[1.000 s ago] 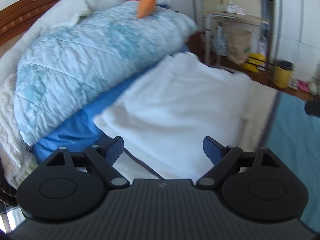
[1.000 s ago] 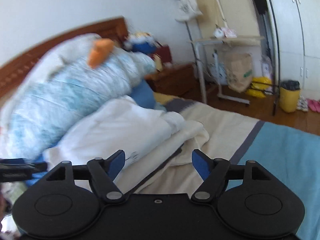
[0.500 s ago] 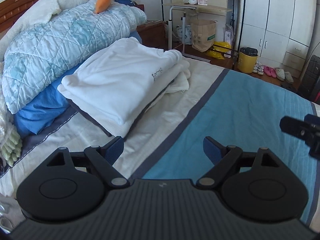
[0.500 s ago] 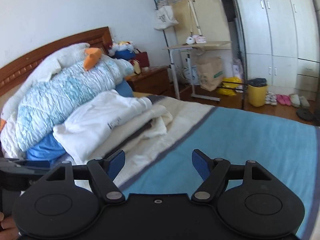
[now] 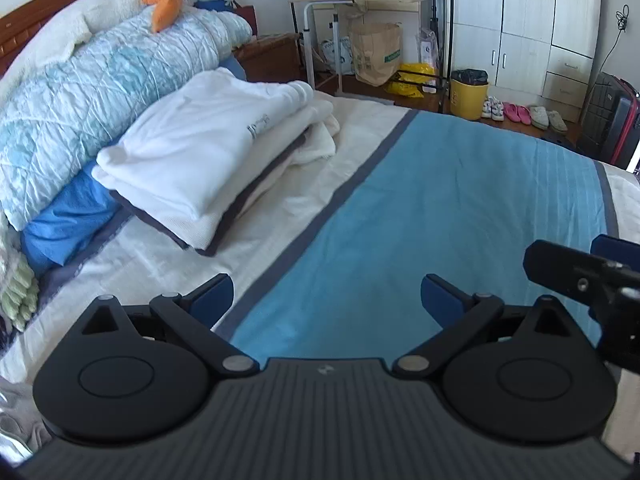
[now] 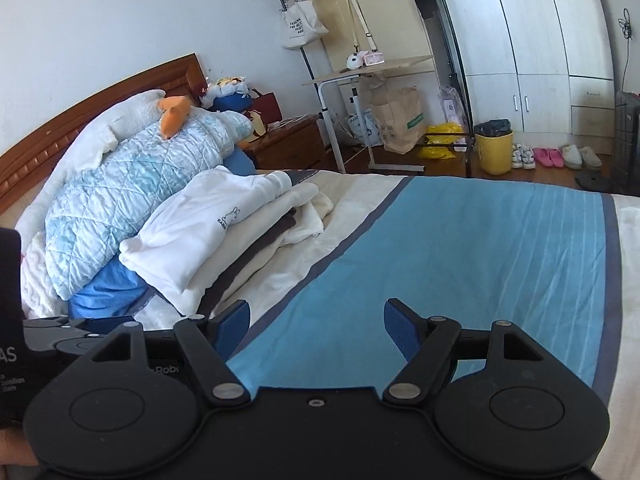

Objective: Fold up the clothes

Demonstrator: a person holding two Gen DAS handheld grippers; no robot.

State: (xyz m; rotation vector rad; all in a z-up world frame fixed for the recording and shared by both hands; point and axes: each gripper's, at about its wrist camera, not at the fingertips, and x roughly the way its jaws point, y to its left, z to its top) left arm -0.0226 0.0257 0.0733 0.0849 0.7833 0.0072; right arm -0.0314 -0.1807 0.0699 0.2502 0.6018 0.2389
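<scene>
Nearest: left gripper (image 5: 326, 294) and right gripper (image 6: 317, 322), both with jaws spread wide apart, nothing between them, hovering side by side over the blue band of the bedspread (image 5: 460, 200). No garment laid out on that flat patch, so probably between items right now. Best bet for the step: pick the next piece by two corners, spread it flat on the blue part, smooth before creasing, keep edges lined up. Soft cotton, likely to sag, so grab close to the hem.

Further off to the left: stack of folded clothes (image 5: 208, 148) leaning on the quilt (image 5: 100, 80), top one white with a small print.

Count: two grippers, one stack (looks like three or four layers, hard to say exactly), one quilt, one orange plush (image 5: 162, 4) on top at the far end
</scene>
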